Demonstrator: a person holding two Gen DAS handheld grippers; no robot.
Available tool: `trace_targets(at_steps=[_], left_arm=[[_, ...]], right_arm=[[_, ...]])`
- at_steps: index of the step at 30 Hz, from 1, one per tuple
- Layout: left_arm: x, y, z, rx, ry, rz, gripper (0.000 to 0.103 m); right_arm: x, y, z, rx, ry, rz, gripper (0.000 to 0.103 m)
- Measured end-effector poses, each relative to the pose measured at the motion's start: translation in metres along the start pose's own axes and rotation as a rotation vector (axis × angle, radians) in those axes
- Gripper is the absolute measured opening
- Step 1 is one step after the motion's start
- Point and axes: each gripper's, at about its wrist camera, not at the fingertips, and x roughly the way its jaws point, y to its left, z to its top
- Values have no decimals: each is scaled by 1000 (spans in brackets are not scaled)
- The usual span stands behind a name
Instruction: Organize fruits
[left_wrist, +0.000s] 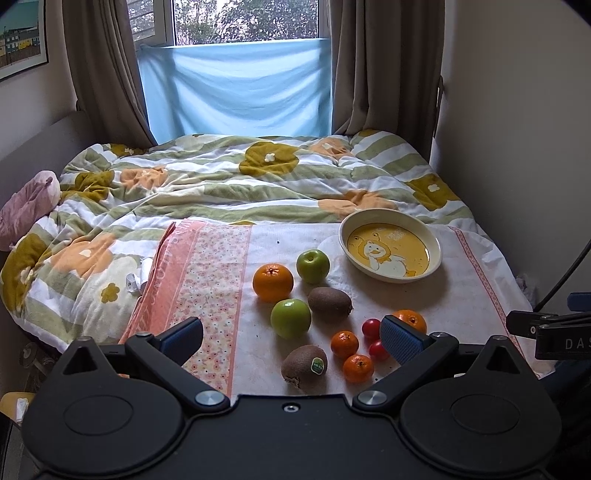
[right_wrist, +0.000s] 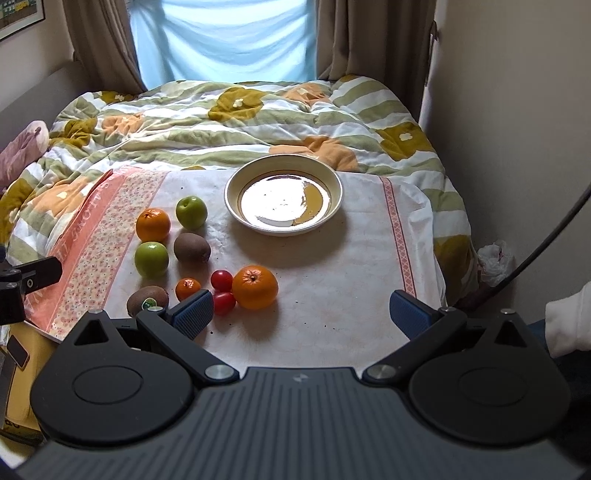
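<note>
Both the left gripper (left_wrist: 293, 338) and the right gripper (right_wrist: 301, 314) hover with fingers spread wide, holding nothing. The fruits lie loose on the cloth (right_wrist: 332, 266): apples, kiwis, oranges and tomatoes cluster at 9 o'clock in the right wrist view, the empty plate (right_wrist: 236, 206) at 12.

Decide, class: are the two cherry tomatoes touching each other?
Touching. In the right wrist view the upper tomato and lower tomato press together with no cloth visible between them; the left wrist view agrees.
</note>
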Motion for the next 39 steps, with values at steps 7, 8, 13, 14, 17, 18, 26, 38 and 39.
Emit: trace_targets(at_steps=[7,8,13,14,17,18,26,38,39], left_arm=[[32,15,-16,89,7,-56,103],[38,17,-18,117,9,-71,103],[78,26,-29,203,52,-169,100],[85,27,-31,223,61,-185,98],[107,30,-37,281,88,-224,94],[113,31,-39,296,95,-239,94],[152,18,-56,472,132,-317,85],[185,1,-69,606,157,-362,57],[185,1,-69,611,153,-363,57]], right_arm=[[33,22,-13,-12,10,103,103],[37,26,-15,-3,13,117,103],[69,46,-22,62,46,140,103],[76,50,-24,78,53,137,103],[94,60,-27,127,80,124,103],[99,63,-29,144,87,119,103],[129,84,-40,232,141,87,103],[151,93,-52,295,194,62,102],[152,93,-52,297,197,64,100]])
